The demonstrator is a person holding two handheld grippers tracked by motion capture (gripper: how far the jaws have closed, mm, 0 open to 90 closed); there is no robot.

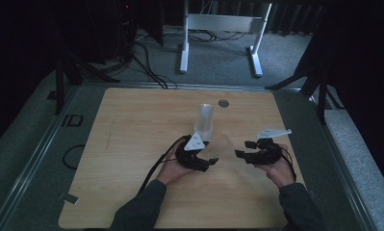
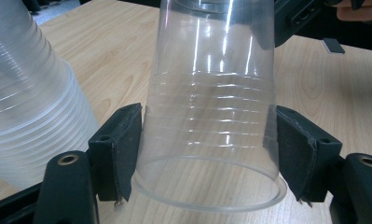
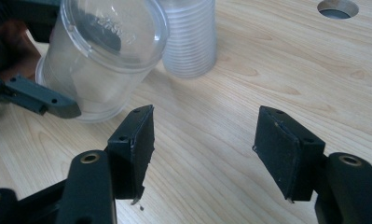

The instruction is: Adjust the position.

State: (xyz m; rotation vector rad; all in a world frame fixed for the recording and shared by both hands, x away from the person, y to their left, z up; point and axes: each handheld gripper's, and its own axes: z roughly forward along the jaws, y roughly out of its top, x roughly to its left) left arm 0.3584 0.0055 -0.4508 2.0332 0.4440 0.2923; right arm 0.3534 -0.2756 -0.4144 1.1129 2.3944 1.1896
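A single clear plastic cup (image 2: pixel 211 116) is clamped near its rim between the pads of my left gripper (image 2: pixel 207 158); it is tilted with its base away from that gripper. In the high view the cup (image 1: pixel 222 147) hangs over the table's middle, between the left gripper (image 1: pixel 211 159) and the right gripper (image 1: pixel 240 154). My right gripper (image 3: pixel 204 149) stands open with nothing between its pads, a short way from the cup's base (image 3: pixel 104 51). A stack of clear cups (image 1: pixel 206 120) stands upside down just behind, seen close as the stack (image 2: pixel 25 102) and the stack (image 3: pixel 190 37).
The wooden table (image 1: pixel 132 144) has a round cable hole (image 1: pixel 223 103) near its far edge. A black cable (image 1: pixel 74 156) loops off the left edge. A white desk frame (image 1: pixel 218 24) stands on the floor beyond.
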